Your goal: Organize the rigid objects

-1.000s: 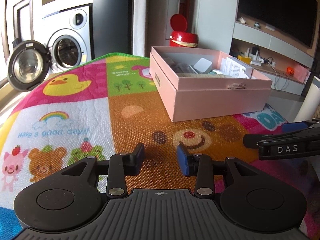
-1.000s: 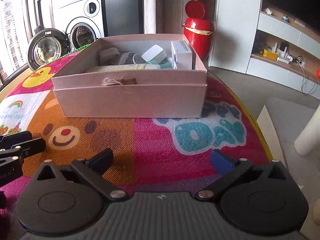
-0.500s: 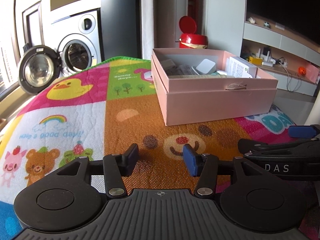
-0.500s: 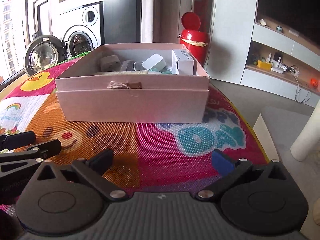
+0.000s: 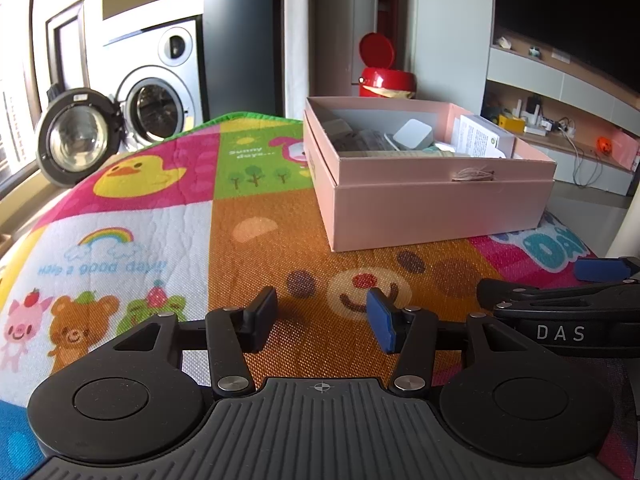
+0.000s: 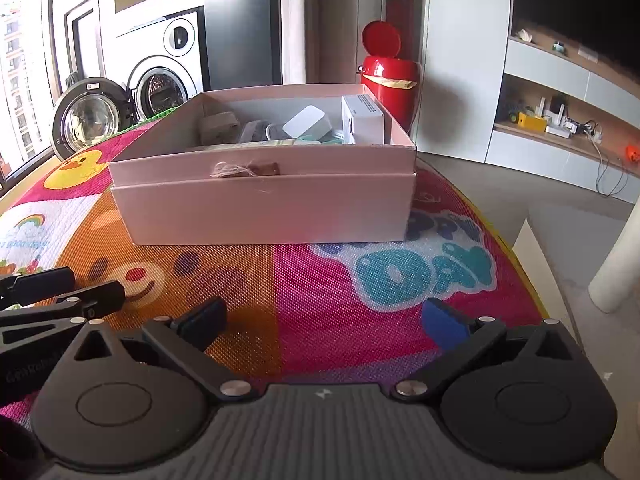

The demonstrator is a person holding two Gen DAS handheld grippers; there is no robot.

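With both the left gripper point(image 5: 322, 320) and right gripper point(image 6: 326, 322) held open and empty, the far pink cardboard box point(image 6: 264, 208) of small items is judged light, stiff and crushable, best taken by its rim.

Bare play mat point(image 6: 320, 280) lies before the pink box point(image 6: 264, 208).

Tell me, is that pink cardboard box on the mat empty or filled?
Partly filled: the open pink cardboard box holds a white carton and several small pale items.

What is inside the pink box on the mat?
Inside the pink box: a white carton, a white pad, grey items. The front wall hides whatever lies lower.
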